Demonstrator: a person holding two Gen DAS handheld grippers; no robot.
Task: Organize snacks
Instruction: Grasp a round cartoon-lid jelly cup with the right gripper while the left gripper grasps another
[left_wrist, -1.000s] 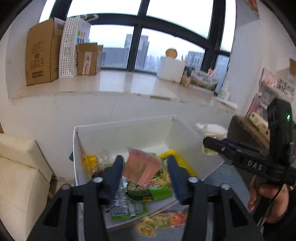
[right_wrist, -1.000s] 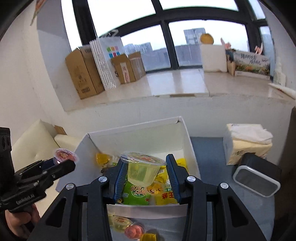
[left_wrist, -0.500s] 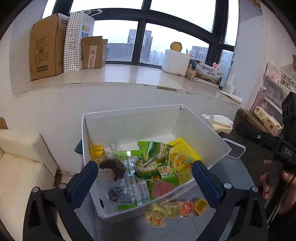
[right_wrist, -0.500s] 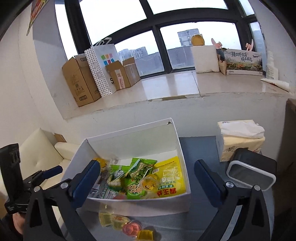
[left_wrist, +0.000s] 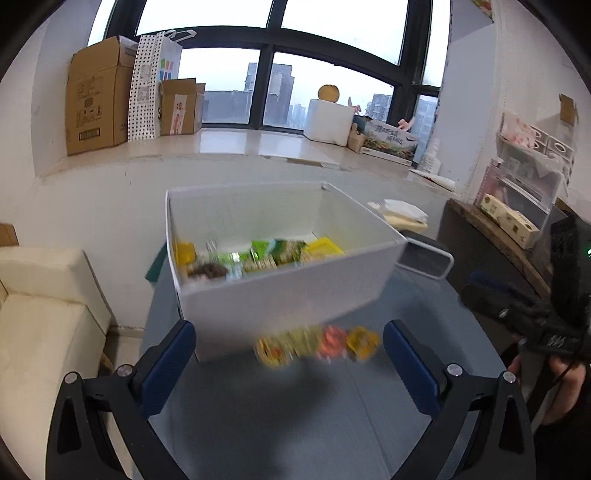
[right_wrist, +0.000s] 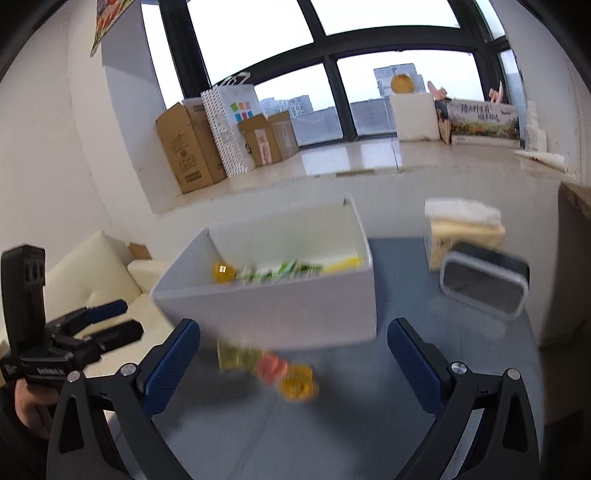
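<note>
Smooth grey tabletop (left_wrist: 295, 424) bears a rectangular white box (left_wrist: 295, 295); both claws (left_wrist: 288, 354) (right_wrist: 291, 354) spread, empty.

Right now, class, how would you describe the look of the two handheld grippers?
Each gripper, left gripper and right gripper, has a black frame with triangular cut-outs, silver bolts and blue-padded fingers. White lettering marks their black bodies; a thin black cable hangs beside the right one.

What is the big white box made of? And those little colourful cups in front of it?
The white box looks like thin matte board, maybe cardboard or plastic sheet: its walls are flat, with sharp folded corners and no shine. The little cups on the grey table are probably clear plastic, since the yellow and orange-red colours seem to show through, but they are too blurred to be sure.
</note>
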